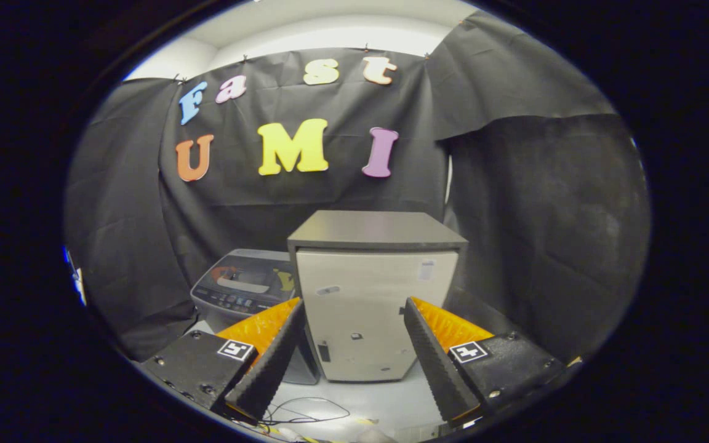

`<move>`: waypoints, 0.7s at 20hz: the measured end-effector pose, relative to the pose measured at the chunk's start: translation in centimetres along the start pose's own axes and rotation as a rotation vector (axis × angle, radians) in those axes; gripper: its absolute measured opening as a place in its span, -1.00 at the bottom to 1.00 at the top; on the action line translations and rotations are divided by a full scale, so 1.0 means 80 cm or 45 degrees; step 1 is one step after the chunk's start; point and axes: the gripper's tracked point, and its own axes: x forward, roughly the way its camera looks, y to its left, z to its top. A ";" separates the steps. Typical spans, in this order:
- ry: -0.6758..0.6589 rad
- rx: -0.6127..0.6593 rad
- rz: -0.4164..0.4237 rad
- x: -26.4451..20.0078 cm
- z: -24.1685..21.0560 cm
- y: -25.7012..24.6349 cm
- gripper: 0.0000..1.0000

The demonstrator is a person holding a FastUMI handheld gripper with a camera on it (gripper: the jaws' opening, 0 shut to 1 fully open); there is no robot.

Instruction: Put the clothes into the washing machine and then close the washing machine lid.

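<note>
Gripper (354,344) held wide open, nothing between the two fingers (271,363), both of them wedge-shaped with ribbed, saw-toothed inner faces and blocky housings behind, each carrying a small square printed marker. Raised above a smooth pale table (385,400), pointing level toward the back of the booth.

Straight ahead, beyond the fingertips and framed in the gap between them: a boxy cabinet (376,295), square-edged, with a flat dark matte top and a light, smooth front door (a couple of small stickers and a small dark fitting on it, too small to make out).

Washing machine (245,284) tucked just beside the cabinet on its left and slightly behind it, beyond the left finger. Rounded grey plastic body, glossy dark lid lying flat and shut, a strip of small buttons along the front edge. Right side hidden by the cabinet.

Thin dark cables (305,411) looped loosely on the table just below the cabinet, between the fingers' bases.

Backdrop of black cloth (545,234), soft and creased, hung in overlapping sheets around the table.
</note>
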 end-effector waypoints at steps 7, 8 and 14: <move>-0.008 -0.008 -0.046 -0.062 -0.032 -0.072 1.00; -0.011 -0.017 -0.050 -0.067 -0.034 -0.076 1.00; -0.041 -0.035 -0.037 -0.088 -0.034 -0.088 1.00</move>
